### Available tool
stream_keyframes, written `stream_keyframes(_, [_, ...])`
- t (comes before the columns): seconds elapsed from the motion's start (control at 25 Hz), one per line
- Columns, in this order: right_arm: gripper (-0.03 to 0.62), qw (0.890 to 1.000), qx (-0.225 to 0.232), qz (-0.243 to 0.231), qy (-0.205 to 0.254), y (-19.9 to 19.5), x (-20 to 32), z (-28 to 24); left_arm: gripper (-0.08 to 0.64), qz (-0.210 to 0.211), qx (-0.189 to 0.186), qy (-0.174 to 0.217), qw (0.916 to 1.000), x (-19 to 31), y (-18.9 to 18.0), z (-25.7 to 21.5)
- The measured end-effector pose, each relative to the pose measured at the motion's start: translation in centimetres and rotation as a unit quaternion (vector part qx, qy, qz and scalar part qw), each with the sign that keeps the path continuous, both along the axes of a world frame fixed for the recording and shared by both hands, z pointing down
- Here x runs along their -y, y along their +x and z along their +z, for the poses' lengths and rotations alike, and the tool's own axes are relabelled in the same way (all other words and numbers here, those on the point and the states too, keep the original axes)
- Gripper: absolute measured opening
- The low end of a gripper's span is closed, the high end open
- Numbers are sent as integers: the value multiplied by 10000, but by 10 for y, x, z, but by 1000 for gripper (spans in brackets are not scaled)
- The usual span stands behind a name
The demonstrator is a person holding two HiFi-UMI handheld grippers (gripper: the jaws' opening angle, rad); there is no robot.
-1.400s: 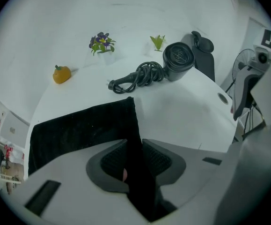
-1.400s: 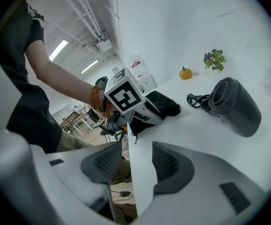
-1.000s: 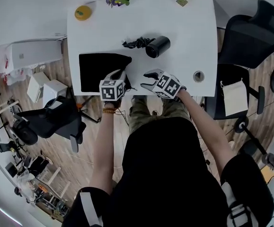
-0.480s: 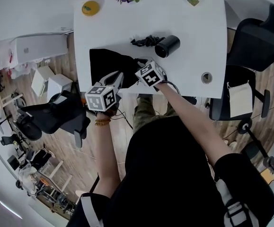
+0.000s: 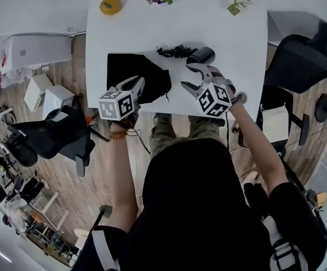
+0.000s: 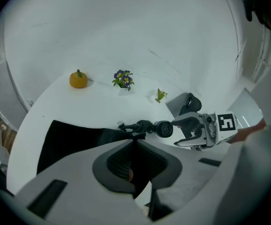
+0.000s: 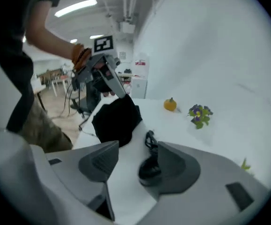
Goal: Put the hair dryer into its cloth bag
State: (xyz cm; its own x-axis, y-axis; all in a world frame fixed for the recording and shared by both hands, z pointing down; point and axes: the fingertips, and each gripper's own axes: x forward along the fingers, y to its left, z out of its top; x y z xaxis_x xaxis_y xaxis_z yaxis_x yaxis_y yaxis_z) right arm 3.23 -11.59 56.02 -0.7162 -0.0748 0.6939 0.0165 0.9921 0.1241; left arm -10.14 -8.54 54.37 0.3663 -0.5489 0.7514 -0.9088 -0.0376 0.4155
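Facing the stiff, slick hair dryer (image 5: 201, 55), likely best gripped round its barrel, the right claw (image 5: 188, 76) has just opened, empty; the left claw (image 5: 139, 83) pinches the limp cloth bag (image 5: 128, 69).

Soft, creased, matt black cloth bag (image 5: 130, 72) on a smooth white table (image 5: 236, 38). Black plastic hair dryer (image 5: 201, 56) with a faint sheen. The left gripper (image 5: 136, 84) and right gripper (image 5: 191, 77) are matt pale-grey plastic with dark ribbed pads (image 7: 97, 161). Wood-plank floor (image 5: 95, 192).
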Motion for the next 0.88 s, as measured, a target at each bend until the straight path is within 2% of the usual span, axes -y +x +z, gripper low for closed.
stream_keyframes(0.08, [278,9952,-493,-266,808,28,27,14,41,-17,-175,56,9998,5,7,0])
stream_keyframes(0.12, [292,9908,-712,-416,1070,38,38,24,41,-44,-249,78,9996,6,9,0])
stream_keyframes(0.2, [304,9830,-966,-728,1379,48,50,45,41,-63,-285,90,9995,8,11,0])
stream_keyframes(0.32, [318,9690,-1134,-1154,1866,48,58,71,41,39,-143,59,9999,9,13,1])
stream_keyframes(0.4, [330,9615,-1196,-1267,2124,43,64,83,41,33,-192,60,9998,9,15,0])
stream_keyframes(0.48, [341,9592,-1164,-1247,2257,36,67,91,41,-31,-253,75,9996,10,16,-2])
stream_keyframes(0.68, [342,9667,-871,-786,2276,22,75,94,41,-200,-271,61,9994,8,14,1])
stream_keyframes(0.76, [342,9751,-819,-607,1970,18,75,92,41,-268,-276,40,9993,6,15,3])
stream_keyframes(0.88, [342,9901,-691,-187,1210,21,74,90,41,-341,-239,17,9991,8,16,5])
